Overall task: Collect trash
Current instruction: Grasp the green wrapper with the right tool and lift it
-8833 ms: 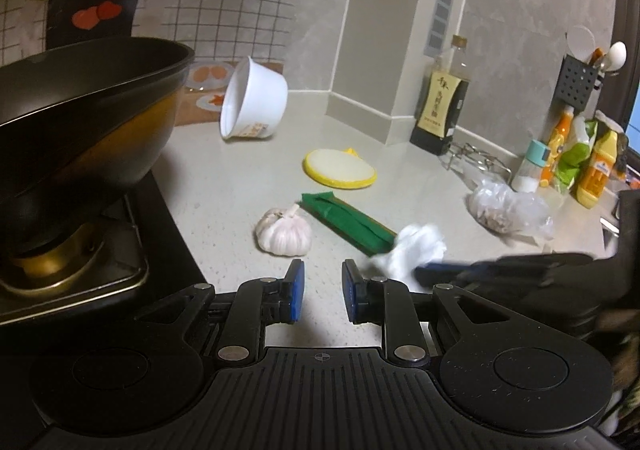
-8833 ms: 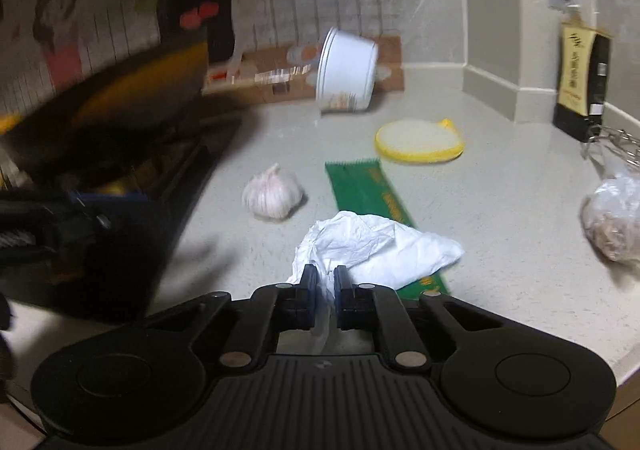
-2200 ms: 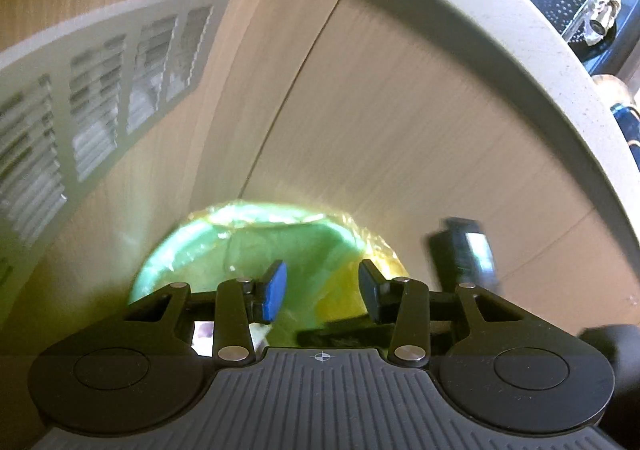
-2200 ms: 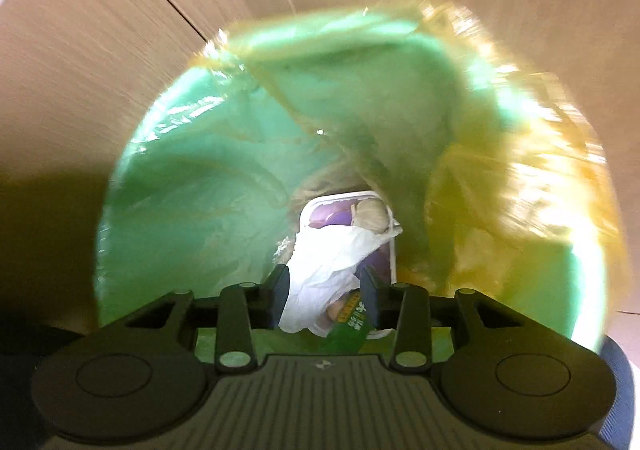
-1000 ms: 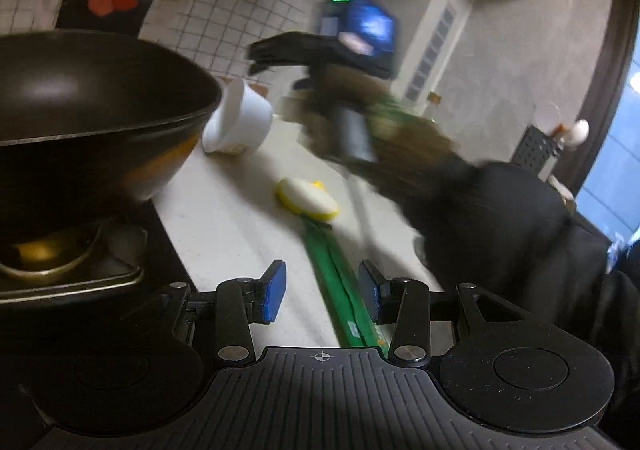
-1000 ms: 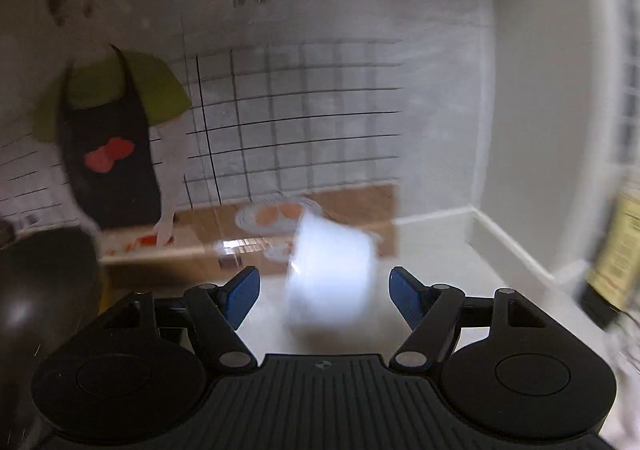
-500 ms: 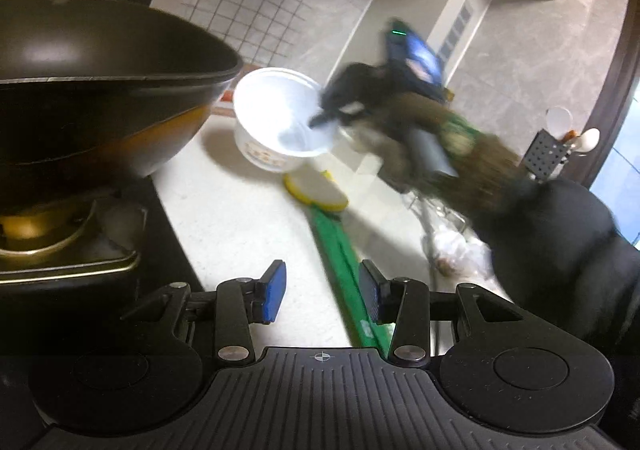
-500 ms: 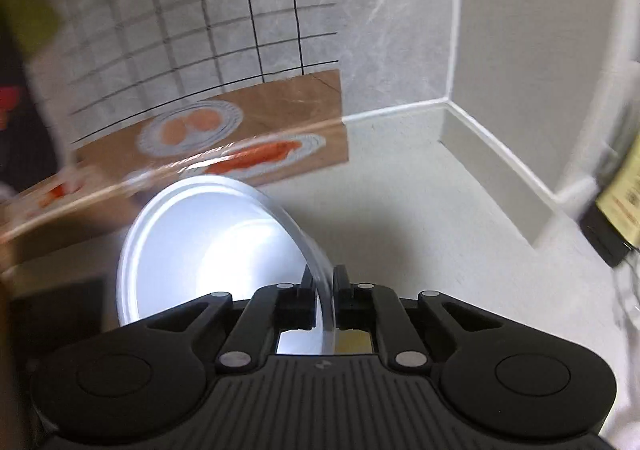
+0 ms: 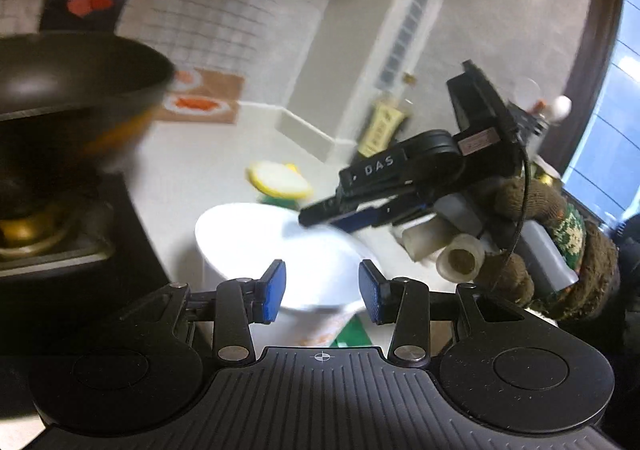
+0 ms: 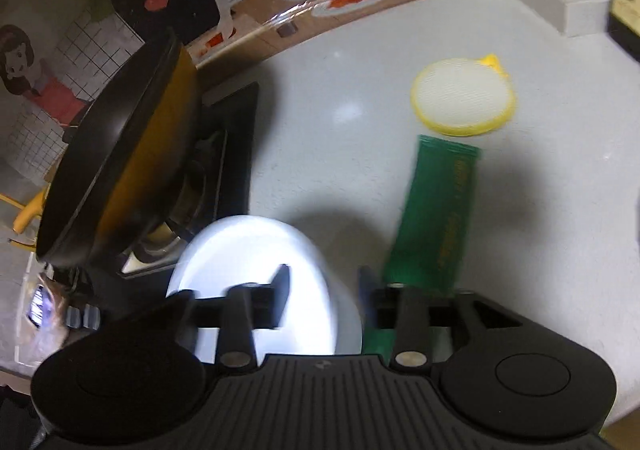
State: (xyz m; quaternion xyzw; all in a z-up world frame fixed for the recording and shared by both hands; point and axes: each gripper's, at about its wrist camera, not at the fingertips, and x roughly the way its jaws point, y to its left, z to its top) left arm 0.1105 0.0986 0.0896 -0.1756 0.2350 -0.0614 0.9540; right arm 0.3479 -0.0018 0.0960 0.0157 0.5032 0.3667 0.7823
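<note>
White cup [image 10: 256, 282] blurred, rim between opening right gripper [image 10: 322, 292] jaws; left gripper [image 9: 322, 290] wide, empty.

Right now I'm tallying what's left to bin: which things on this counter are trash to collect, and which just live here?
Trash to collect:
- white paper bowl, its rim between the right gripper's opening jaws
- green wrapper, flat on the counter

Just lying about:
- black wok on the stove
- yellow-rimmed round scrubber
- sauce bottle by the wall
</note>
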